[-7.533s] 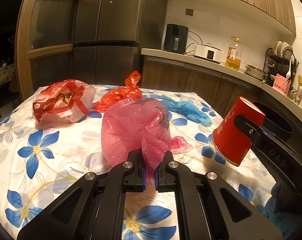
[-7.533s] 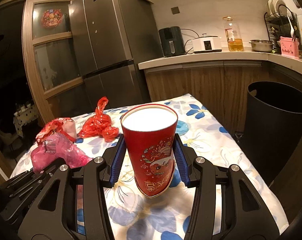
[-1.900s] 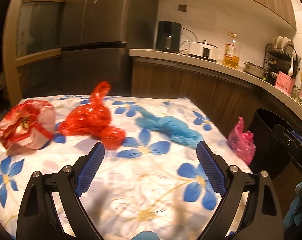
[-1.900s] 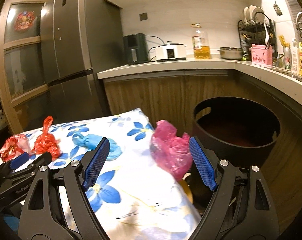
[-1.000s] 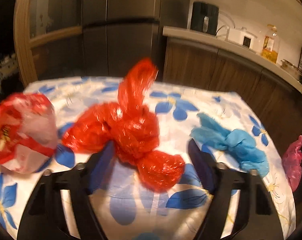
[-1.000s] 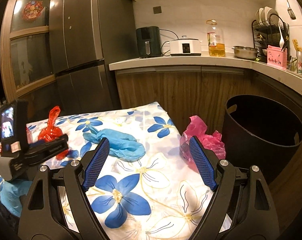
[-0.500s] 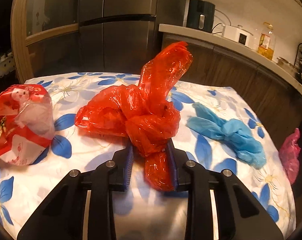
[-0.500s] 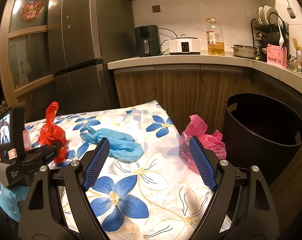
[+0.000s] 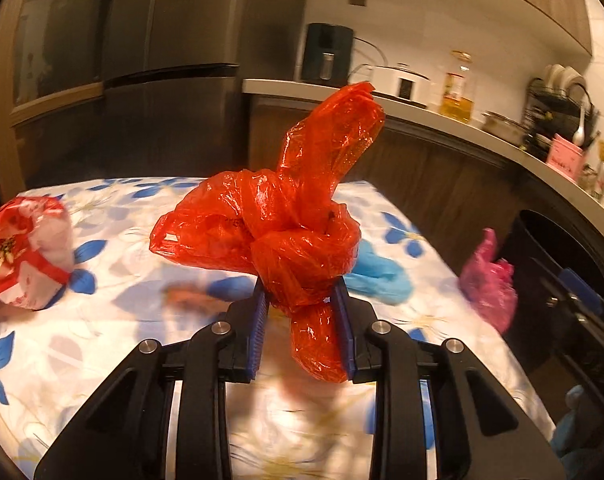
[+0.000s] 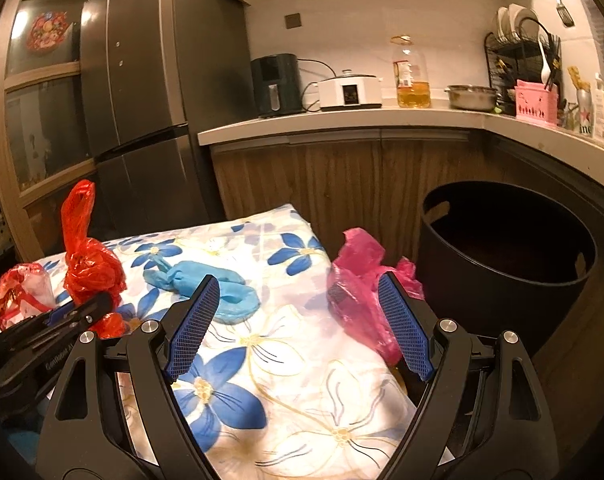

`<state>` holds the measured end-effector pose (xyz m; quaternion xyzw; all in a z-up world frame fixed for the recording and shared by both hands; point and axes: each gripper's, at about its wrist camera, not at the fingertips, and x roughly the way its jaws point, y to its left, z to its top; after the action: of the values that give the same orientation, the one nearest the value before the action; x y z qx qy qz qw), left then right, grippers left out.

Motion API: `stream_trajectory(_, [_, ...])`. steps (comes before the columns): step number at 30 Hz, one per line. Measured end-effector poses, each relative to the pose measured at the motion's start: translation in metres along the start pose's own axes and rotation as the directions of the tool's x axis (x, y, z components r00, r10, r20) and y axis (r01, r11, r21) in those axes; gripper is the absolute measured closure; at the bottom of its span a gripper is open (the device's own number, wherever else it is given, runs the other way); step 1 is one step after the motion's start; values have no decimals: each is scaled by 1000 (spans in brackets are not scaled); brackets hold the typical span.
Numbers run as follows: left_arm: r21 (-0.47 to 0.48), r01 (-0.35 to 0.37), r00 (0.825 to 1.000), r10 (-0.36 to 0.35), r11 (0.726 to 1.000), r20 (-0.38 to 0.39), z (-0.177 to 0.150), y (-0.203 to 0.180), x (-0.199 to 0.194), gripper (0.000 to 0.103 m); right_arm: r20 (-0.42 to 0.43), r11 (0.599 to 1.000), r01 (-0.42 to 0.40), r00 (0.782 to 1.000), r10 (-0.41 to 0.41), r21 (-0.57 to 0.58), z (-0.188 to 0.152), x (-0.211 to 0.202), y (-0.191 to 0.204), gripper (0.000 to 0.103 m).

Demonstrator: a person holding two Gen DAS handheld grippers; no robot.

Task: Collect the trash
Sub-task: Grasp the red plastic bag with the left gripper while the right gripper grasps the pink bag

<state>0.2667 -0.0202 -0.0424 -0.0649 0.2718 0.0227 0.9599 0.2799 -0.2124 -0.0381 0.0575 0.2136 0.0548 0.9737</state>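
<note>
My left gripper [image 9: 302, 312] is shut on a knotted red plastic bag [image 9: 285, 220] and holds it lifted above the flowered table [image 9: 121, 320]. The bag also shows in the right wrist view [image 10: 87, 260], held by the left gripper [image 10: 81, 312]. My right gripper [image 10: 297, 320] is open and empty over the table's right part. A pink plastic bag [image 10: 362, 292] hangs at the table's right edge beside the black bin [image 10: 506, 256], close to my right finger. A blue bag [image 10: 213, 284] lies mid-table. A red-and-white wrapper [image 9: 21, 252] lies at the left.
The black bin [image 9: 558, 264] stands on the floor right of the table, below the kitchen counter [image 10: 382, 120] with appliances, an oil bottle and a dish rack. A dark fridge [image 10: 141, 100] stands behind the table.
My left gripper has closed on the red bag and raised it off the table, swinging to the right. The right gripper has barely moved and stays open.
</note>
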Motion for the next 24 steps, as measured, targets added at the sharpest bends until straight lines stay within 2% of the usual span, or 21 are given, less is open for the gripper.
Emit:
stream_trajectory(4, [18,39,999,-39,999,-17,-2,-17,5,73,-5,1000,9,1000,-9,8,-2,0,-7,22])
stream_trajectory(10, [27,48,998,-47,998,-28,-6,-29,11,73,-10,1000,17,1000,-17,19,-3,4,-16,22])
stream_trajectory(19, [44,50,998,-49,998,-26,-7,-41,17,73,-27,999,8,1000,-7,33,-1,16,-23,22])
stream_trajectory(24, [17,29,999,-29,999,-27,-6,-30,19,73,-33,1000,-13,999,13,0,1,26,-13,22])
